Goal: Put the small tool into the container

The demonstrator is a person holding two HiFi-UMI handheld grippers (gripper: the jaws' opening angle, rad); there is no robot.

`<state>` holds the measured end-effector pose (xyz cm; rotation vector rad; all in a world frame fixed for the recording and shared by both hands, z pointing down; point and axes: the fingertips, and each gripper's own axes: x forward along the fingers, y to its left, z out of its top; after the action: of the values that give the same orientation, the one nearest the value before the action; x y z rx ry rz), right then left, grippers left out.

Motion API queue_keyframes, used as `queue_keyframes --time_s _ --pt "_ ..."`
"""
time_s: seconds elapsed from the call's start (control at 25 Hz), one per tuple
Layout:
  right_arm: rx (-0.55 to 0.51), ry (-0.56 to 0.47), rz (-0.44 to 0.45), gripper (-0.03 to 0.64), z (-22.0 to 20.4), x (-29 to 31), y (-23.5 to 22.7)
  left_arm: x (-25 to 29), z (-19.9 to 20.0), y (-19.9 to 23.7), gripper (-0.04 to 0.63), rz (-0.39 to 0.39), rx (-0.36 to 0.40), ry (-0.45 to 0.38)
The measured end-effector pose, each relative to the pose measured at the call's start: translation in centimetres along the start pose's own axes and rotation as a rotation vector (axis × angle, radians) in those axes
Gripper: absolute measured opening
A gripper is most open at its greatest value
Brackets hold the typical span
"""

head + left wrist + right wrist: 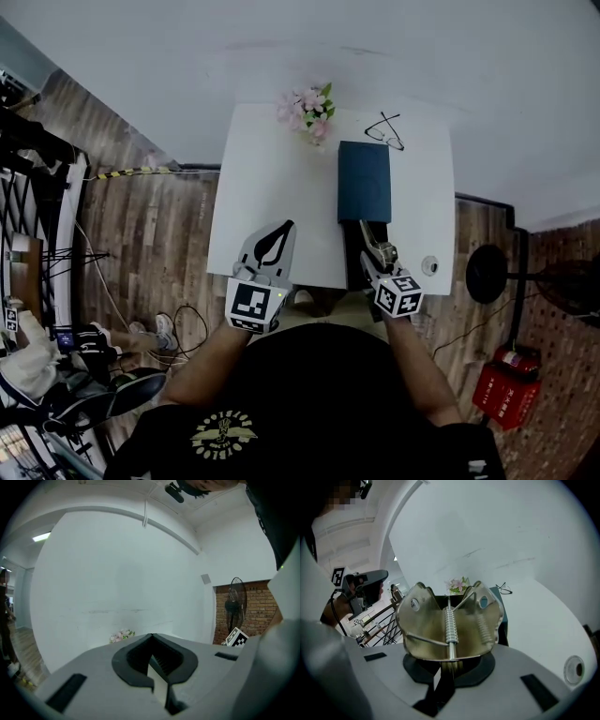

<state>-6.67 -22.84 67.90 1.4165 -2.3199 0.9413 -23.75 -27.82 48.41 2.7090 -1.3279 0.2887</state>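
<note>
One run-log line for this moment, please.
right gripper: shut on metal clip | left gripper: shut, empty | metal clip: by dark box, not yet inside

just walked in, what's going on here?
A person works two handheld grippers over a white table. The right gripper has its jaws shut on a metal spring clip, near the dark blue container but not yet in it. The left gripper hovers alongside, jaws together, empty.

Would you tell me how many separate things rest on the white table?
4: pink flowers at the far edge, eyeglasses far right, dark container mid-table, small round object near the right front corner. Others may be hidden.
</note>
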Motion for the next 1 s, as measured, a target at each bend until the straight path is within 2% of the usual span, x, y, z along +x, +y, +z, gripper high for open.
queue_keyframes --time_s 0.2,0.56,1.0 --pt "0.012 0.056 -0.009 0.041 -1.8 1.4 -1.2 -0.1 0.1 0.3 0.006 0.016 0.003 0.001" --pt "-0.015 0.230 -0.006 0.041 -5.1 3.3 -2.3 -0.4 0.3 0.2 0.006 0.047 -0.003 0.012" --pt "-0.002 0.417 -0.004 0.041 -7.4 5.4 -4.2 -1.1 0.3 -0.3 0.006 0.161 -0.009 0.050"
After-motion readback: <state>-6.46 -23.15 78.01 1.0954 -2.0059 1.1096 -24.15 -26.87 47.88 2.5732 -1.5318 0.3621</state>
